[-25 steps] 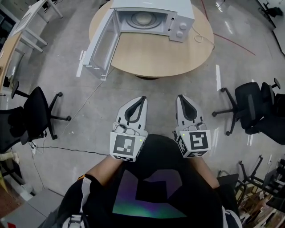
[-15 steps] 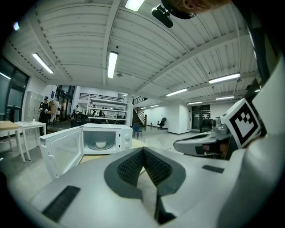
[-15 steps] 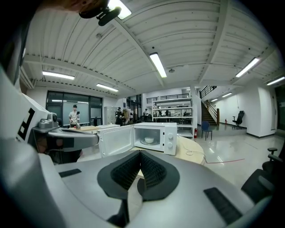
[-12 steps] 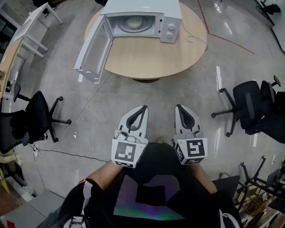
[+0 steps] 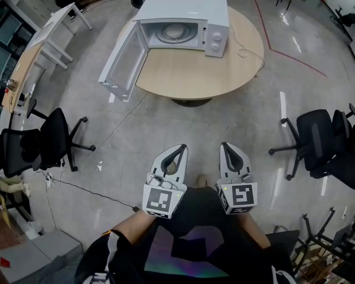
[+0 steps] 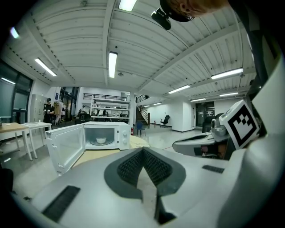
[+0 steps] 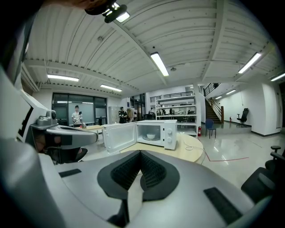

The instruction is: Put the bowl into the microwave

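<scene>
Holding nothing in the left hand-held gripper or the right hand-held gripper: both clenched, jaws pressed tip to tip in each gripper view, with only air behind the closed tips. Held low, side by side, close to the body, over bare floor and well apart from anything to grasp.

Found already inside the microwave: the bowl, small and pale, upright near the middle of the turntable. Shown the same way from both gripper views, framed by the lit cavity.

Door swung wide to the left, hanging out past the edge of the worktop. Microwave set at the far side of that round wooden worktop, with a white cable lying just beside it on the right. Black office chairs off to either side, clear of the way between.

Judged from this: placing looks done. Left, if anything, only shutting the door, which the task sentence does not ask for. Would mean walking back to the worktop first.
</scene>
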{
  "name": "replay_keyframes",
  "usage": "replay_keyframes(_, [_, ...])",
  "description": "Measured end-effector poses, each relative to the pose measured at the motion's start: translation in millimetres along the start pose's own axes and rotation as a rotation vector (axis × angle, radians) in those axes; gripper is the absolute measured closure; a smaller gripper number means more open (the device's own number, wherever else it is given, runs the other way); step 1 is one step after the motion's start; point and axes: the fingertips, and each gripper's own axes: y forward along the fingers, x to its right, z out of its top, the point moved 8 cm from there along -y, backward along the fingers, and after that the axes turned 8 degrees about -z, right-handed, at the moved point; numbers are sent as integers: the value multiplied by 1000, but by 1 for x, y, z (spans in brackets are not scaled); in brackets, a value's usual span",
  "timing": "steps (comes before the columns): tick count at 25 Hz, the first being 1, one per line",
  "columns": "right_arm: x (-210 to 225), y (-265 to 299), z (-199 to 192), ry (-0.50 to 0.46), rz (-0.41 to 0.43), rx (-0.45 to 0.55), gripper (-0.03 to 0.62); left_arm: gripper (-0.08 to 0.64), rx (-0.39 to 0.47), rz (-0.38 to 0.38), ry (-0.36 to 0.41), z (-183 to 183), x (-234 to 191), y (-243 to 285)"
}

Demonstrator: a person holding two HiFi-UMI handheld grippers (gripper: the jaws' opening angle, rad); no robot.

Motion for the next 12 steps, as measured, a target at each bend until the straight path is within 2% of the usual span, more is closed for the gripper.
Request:
replay_keyframes(7, [5,-12,-10,-13,37,3,574,512,-45,23,-26,-10,18,-3])
replay_keyframes(12, [6,-20,-11,-14,41,9,575,512,-34,24,-19,-11,25,-2])
